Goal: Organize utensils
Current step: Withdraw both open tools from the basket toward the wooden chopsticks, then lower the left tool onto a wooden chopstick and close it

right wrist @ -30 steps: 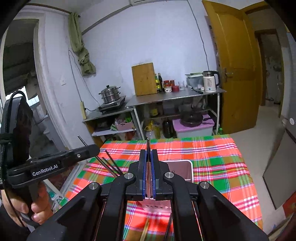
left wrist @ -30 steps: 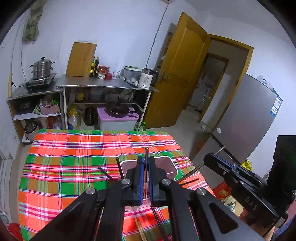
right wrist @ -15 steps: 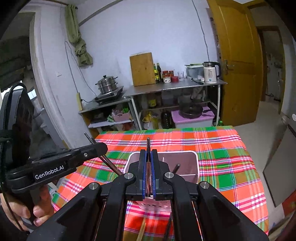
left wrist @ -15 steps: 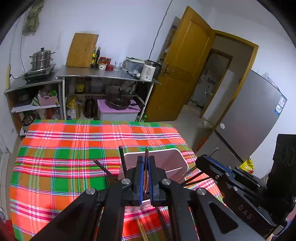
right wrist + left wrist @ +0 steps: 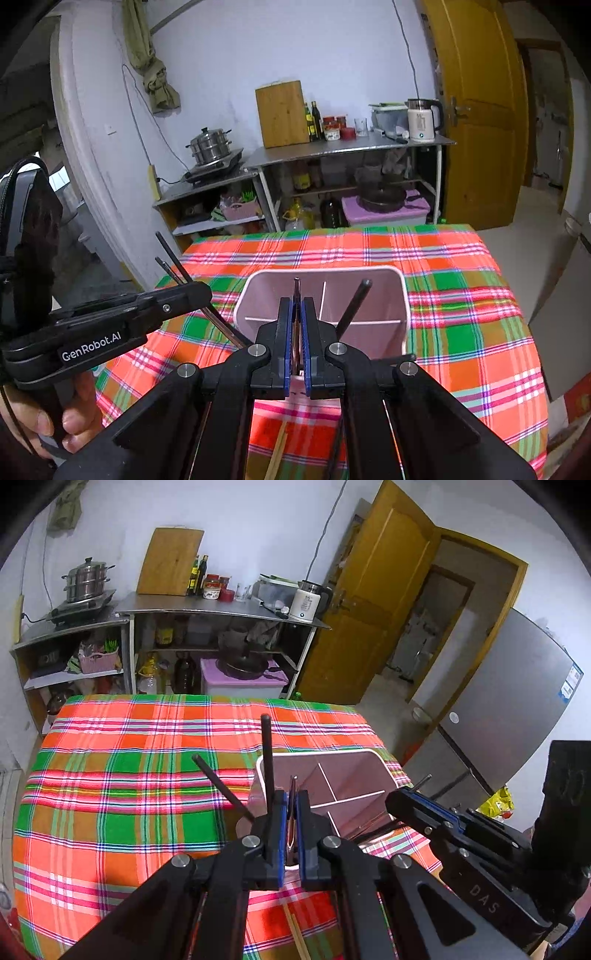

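Observation:
A pink divided utensil holder (image 5: 369,771) (image 5: 402,295) stands on the plaid table. My left gripper (image 5: 290,823) is shut on several dark chopsticks (image 5: 266,753) that stick up beside the holder's left edge. My right gripper (image 5: 297,332) is shut on dark chopsticks (image 5: 296,291), held just in front of and above the holder. One dark chopstick (image 5: 354,306) leans inside the holder's right compartment. Each gripper also shows in the other's view: the right (image 5: 399,801), the left (image 5: 207,291).
The plaid cloth (image 5: 129,775) covers the table. A light wooden chopstick (image 5: 277,454) lies on the cloth below the grippers. Metal shelves with pots and bottles (image 5: 221,613) stand behind the table. A fridge (image 5: 517,709) and a door are at the right.
Both grippers have moved forward and down towards the holder, which now looks larger and closer. Both stay shut on their chopsticks.

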Available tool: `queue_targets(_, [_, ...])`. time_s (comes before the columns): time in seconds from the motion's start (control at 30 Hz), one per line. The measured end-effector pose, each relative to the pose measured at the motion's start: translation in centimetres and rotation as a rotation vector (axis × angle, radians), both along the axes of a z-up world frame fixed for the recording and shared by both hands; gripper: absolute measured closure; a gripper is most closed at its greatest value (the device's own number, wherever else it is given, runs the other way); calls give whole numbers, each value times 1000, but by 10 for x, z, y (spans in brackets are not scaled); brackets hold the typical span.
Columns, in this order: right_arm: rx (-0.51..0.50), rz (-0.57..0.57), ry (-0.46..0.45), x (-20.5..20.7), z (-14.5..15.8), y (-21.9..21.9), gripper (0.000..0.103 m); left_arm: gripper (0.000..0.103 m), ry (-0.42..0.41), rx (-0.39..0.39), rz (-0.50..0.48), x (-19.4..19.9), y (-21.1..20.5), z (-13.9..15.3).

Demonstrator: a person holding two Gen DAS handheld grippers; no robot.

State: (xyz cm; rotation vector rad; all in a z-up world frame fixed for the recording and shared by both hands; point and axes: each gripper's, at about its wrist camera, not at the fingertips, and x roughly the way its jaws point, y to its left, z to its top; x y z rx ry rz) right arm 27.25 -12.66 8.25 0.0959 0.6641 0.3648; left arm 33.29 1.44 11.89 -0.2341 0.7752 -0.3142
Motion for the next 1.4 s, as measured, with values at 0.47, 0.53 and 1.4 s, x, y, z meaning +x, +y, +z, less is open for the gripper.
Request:
queue_targets(0.47, [33, -2, -80, -27, 26, -13, 86, 88, -118, 0, 33, -38, 14, 26])
queue_targets(0.53, [42, -3, -101, -37, 34, -15, 86, 88, -141, -5, 41, -49, 18, 35])
queue_targets(1.4, [111, -20, -2, -127, -25, -63, 86, 87, 64, -16, -4, -124, 2, -72])
